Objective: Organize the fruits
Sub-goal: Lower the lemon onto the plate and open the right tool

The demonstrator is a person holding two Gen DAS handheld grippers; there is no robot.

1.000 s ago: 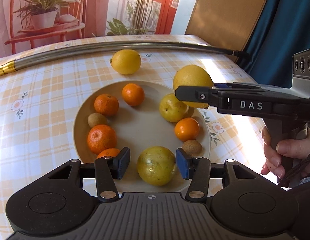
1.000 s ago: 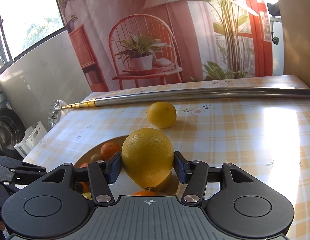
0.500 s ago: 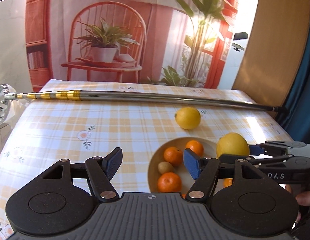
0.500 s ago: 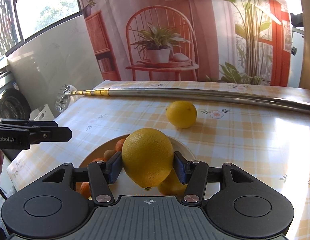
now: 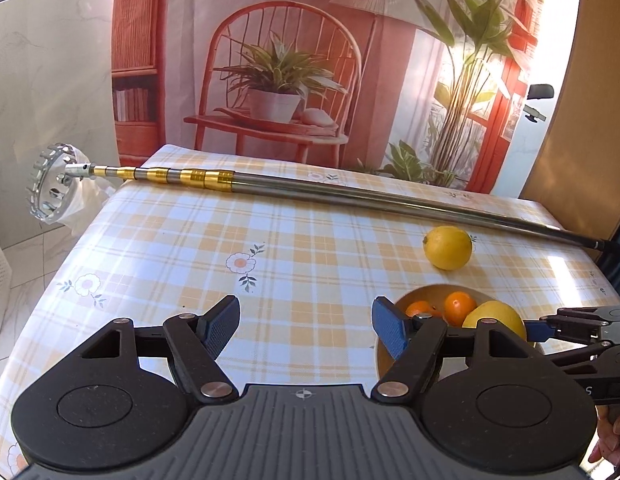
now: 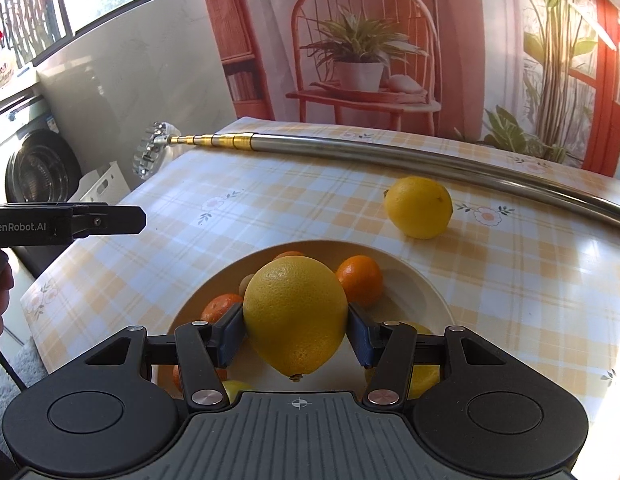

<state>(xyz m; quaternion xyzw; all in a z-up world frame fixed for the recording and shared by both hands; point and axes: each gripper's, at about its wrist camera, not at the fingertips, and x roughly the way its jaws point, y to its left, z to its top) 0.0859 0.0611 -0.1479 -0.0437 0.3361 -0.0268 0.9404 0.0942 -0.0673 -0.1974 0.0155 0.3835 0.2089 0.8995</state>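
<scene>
Left wrist view: the checked tablecloth (image 5: 293, 264) is seen between blue pads that are spread wide, with nothing held.
Left gripper (image 5: 305, 330): released and empty; it is seen at 9 o'clock in the right wrist view (image 6: 109, 218), held above the table edge.
Metal pole (image 5: 350, 196): laid across the far side of the table, from 10 o'clock to 3 o'clock.
Plate (image 6: 426, 296): set at 6 o'clock in the right wrist view, with several small oranges (image 6: 360, 280) lying on it.
Right gripper (image 6: 295, 334): clenched on the large lemon (image 6: 295, 316), which is held above the plate.
Second lemon (image 6: 418, 207): lying on the cloth at 1 o'clock, beyond the plate's rim and apart from it.
</scene>
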